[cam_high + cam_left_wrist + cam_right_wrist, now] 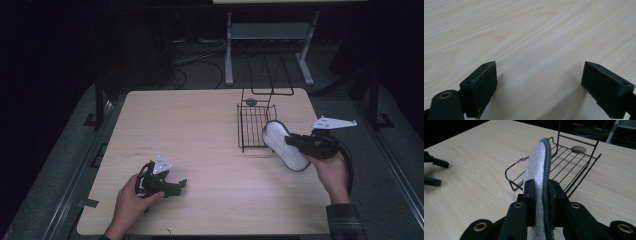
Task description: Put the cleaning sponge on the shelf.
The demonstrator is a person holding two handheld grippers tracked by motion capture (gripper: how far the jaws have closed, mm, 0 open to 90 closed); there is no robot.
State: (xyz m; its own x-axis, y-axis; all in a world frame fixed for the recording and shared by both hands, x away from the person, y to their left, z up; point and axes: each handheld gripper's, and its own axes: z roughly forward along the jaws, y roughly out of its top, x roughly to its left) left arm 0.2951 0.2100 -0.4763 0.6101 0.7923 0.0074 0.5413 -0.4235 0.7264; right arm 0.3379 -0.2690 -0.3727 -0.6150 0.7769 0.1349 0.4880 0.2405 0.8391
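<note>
A flat white insole [285, 145] with a dark stitched edge is held edge-on between the closed jaws of the right gripper [295, 142], at about four o'clock on the tabletop [200, 130]. The right hand [332, 172] is seen entering from the lower right, a plaid sleeve [345, 220] at the wrist, with the gripper pointed toward ten o'clock and raised off the wood. In the right gripper view the insole [539, 167] is shown standing on its long edge, white foam face to the left and dark rim to the right, clamped near one end by the right gripper [541, 192].

Just beyond the insole, at about two o'clock, a black wire rack [252, 125] is set on the tabletop, its tall wire back rising at the far edge. A round grey disc [251, 102] is seen at the rack's far end.

At about seven o'clock the left gripper [181, 185] is rested low over the wood by the left hand [132, 197], pointed toward three o'clock. Its jaws are held wide apart, with bare pale wood grain between them in the left gripper view, where the left gripper [539, 82] is close to the surface.

The tabletop is pale wood. The room behind is dark; a grey metal stand [270, 35] and loose cables [200, 65] are visible on the floor past the far edge.
</note>
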